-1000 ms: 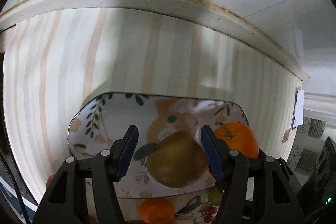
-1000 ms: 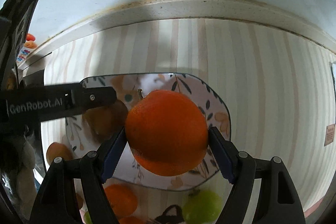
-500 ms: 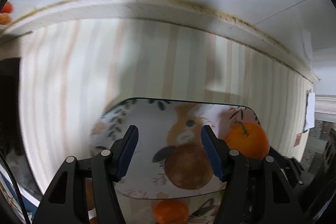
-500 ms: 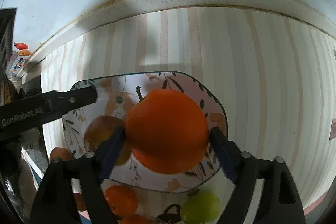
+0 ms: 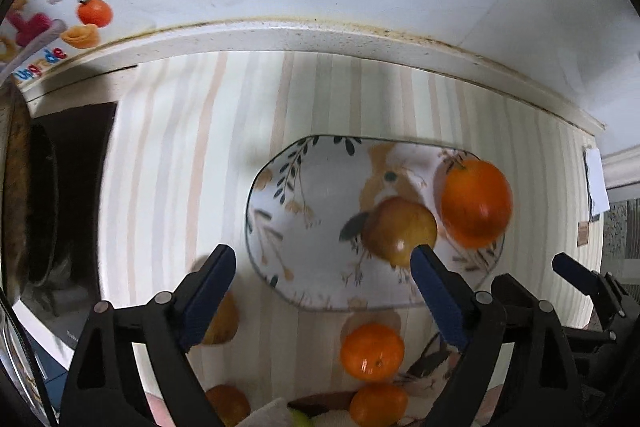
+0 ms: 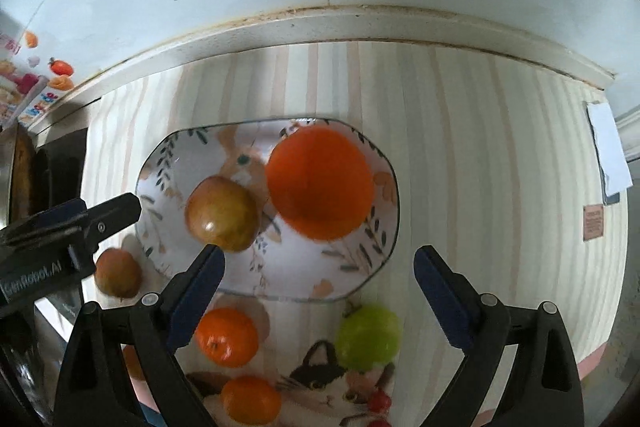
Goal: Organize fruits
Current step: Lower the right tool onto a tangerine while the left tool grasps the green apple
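Fruits still loose on the counter (image 6: 480,147), like the small orange (image 6: 227,336) and green apple (image 6: 368,335) near the plate (image 6: 384,239), are firm, smooth, rollable and best pinched across their middles; left gripper (image 5: 322,261) jaws are opening with nothing between, right gripper (image 6: 320,263) jaws wide and empty.

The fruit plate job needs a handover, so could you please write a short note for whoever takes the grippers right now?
Left gripper: jaws opening, nothing between them. Right gripper: open, empty.
On the plate: the big orange and the brown pear.
Left on the striped mat: green apple, two small oranges, a second brown fruit beside the plate.
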Demonstrator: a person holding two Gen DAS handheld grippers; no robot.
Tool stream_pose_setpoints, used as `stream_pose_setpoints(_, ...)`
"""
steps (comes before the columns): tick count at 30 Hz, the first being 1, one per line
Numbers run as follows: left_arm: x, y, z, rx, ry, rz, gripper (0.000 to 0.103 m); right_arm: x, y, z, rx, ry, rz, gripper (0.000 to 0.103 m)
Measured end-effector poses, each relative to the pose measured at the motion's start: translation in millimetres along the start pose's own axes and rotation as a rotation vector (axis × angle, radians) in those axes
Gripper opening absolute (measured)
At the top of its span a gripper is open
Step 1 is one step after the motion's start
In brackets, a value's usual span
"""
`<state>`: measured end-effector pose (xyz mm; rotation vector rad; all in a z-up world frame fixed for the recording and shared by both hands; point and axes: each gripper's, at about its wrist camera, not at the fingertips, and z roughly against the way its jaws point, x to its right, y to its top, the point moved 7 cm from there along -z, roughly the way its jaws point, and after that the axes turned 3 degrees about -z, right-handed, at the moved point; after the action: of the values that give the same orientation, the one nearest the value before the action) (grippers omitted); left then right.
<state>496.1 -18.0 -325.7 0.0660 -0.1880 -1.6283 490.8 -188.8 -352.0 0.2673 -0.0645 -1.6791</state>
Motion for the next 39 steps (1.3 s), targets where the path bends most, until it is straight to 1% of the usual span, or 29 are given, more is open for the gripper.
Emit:
stream_pose_setpoints(4,2,-18,25,0.045,-0.003,0.006,0.090,-1,-19,20,0.030,-0.005,-0.003,0.099)
stream_pose_setpoints(6,1,-25,40,0.083,0.013,0.001,0.090,-2,-27,32,0.047,-0.001,-0.009,0.099)
stream_pose_setpoints(7,1,-28,46,0.098,0.021,-0.002,0.090,-3,-33,38,0.032,0.002,-0.003,0.099)
stream_pose_setpoints(8,1,-32,54,0.116,0.028,-0.005,0.090,-3,-38,47,0.050,-0.001,-0.002,0.099)
stream_pose_setpoints(15,0,-61,88,0.169,0.006,-0.010,0.090,-8,-63,92,0.127,-0.016,0.001,0.099)
stream_pose_setpoints(20,-5,-74,108,0.204,0.006,-0.014,0.090,-16,-81,116,0.159,0.016,-0.003,0.099)
stream_pose_setpoints(23,-11,-86,109,0.206,0.026,-0.021,0.090,-21,-94,117,0.136,0.057,-0.008,0.099)
stream_pose_setpoints(25,-17,-98,100,0.177,0.036,-0.017,0.090,-25,-105,107,0.099,0.080,-0.006,0.099)
stream_pose_setpoints(29,-34,-127,67,0.079,0.053,0.006,0.090,-32,-139,54,-0.081,0.174,-0.019,0.099)
stream_pose_setpoints(32,-53,-153,33,-0.021,0.068,0.049,0.090,-36,-163,15,-0.178,0.200,-0.037,0.098)
stream_pose_setpoints(34,-60,-168,14,-0.078,0.062,0.078,0.090,-38,-176,-6,-0.216,0.196,-0.041,0.097)
stream_pose_setpoints(35,-63,-177,2,-0.119,0.045,0.102,0.090,-40,-181,-16,-0.229,0.191,-0.037,0.095)
stream_pose_setpoints(37,-65,-191,-14,-0.177,-0.007,0.154,0.090,-44,-190,-33,-0.251,0.180,-0.033,0.090)
stream_pose_setpoints(38,-65,-197,-22,-0.206,-0.040,0.182,0.089,-46,-193,-40,-0.259,0.177,-0.030,0.085)
stream_pose_setpoints(39,-63,-203,-30,-0.232,-0.069,0.204,0.089,-48,-194,-45,-0.262,0.174,-0.026,0.076)
